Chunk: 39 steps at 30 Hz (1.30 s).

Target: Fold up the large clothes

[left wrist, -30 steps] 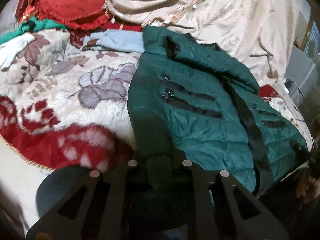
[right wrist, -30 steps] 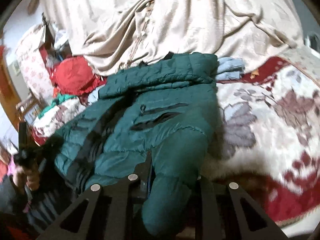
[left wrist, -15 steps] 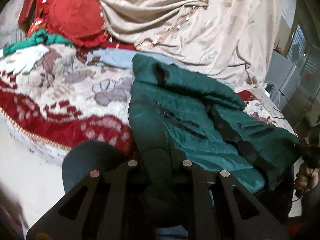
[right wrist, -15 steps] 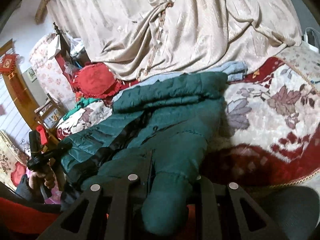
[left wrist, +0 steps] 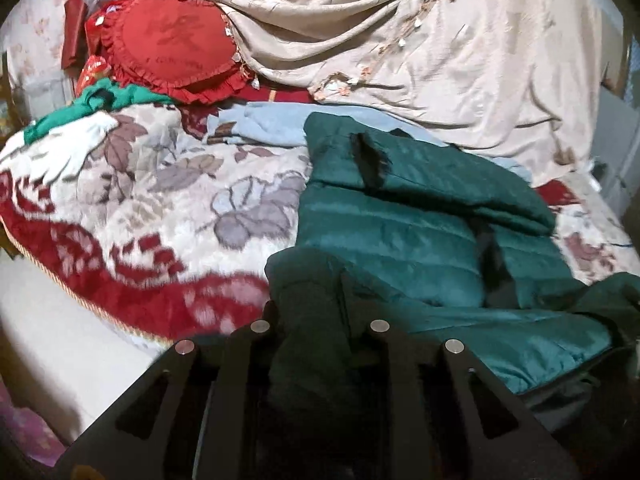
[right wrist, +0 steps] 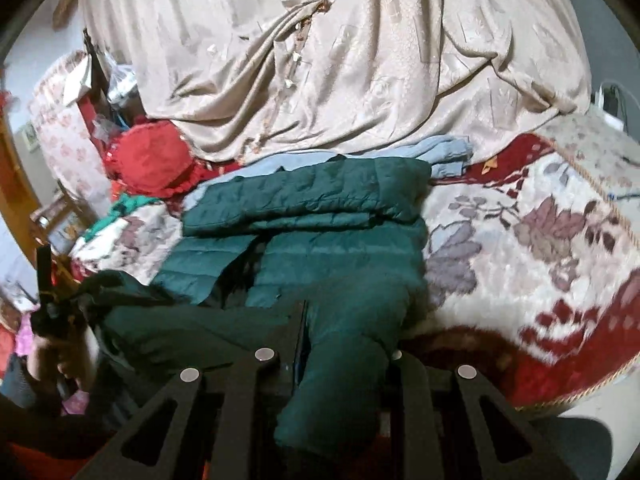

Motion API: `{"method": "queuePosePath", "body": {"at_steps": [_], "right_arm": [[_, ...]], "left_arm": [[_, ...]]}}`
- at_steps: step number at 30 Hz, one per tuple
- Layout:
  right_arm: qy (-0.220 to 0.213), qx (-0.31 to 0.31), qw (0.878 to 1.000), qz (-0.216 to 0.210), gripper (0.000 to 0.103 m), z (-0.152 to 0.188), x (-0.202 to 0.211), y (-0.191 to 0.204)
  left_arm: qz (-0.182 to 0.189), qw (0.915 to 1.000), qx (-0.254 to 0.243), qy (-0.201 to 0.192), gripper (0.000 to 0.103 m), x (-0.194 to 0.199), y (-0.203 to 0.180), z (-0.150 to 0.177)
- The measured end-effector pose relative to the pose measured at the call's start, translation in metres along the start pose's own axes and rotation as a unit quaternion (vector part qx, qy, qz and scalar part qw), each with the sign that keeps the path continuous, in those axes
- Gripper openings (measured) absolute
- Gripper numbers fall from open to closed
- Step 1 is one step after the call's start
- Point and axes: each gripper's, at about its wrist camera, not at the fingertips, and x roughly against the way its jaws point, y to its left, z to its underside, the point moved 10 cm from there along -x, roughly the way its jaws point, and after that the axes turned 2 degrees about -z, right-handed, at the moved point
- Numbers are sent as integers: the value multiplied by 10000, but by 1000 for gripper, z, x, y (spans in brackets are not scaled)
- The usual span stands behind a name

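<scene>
A dark green quilted jacket point(left wrist: 400, 240) lies across a floral red and cream blanket point(left wrist: 140, 208) on a bed, its top part folded over. My left gripper point(left wrist: 316, 316) pinches one near corner of the jacket; its jaws are opening slightly with the fabric still bunched between them. My right gripper point(right wrist: 328, 344) is shut on the other near corner of the jacket point(right wrist: 340, 240), which hangs down between its fingers. The lifted near edge sags between the two grippers. In the right wrist view a hand holds the left gripper point(right wrist: 48, 300) at the far left.
A beige draped cloth point(left wrist: 400, 40) rises behind the bed. A red frilled cushion point(left wrist: 172, 40) and a green garment point(left wrist: 100, 100) lie at the far left. A light blue garment point(left wrist: 272, 124) sits under the jacket's far end. The blanket's edge point(left wrist: 100, 312) drops off near me.
Both grippers have risen and moved in over the bed with the jacket's near edge. The lower part of the jacket has lifted off the bed's edge and bunched up.
</scene>
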Motion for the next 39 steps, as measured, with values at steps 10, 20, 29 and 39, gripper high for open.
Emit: {"method": "queuePosePath", "body": {"at_steps": [10,20,29,39], "right_arm": [[37,-334,9992,220,17,-12,-57,-34],[-401,-546,9971,350,17,-24,-68,-32],[-428,-236,9967,642,17,-21,-68,-30],[-406,-105,9955,851,17,-18,-71,-29]], "left_arm": [[-652,9971,-288,263,16,-54,-18,-21],[-802,9963,-107,304,16,-44,-16,-24],[-729,9971,-78,204,16,-57,-17,-24],[-697,9974,-152,73,17,-61,-17,-19]]}}
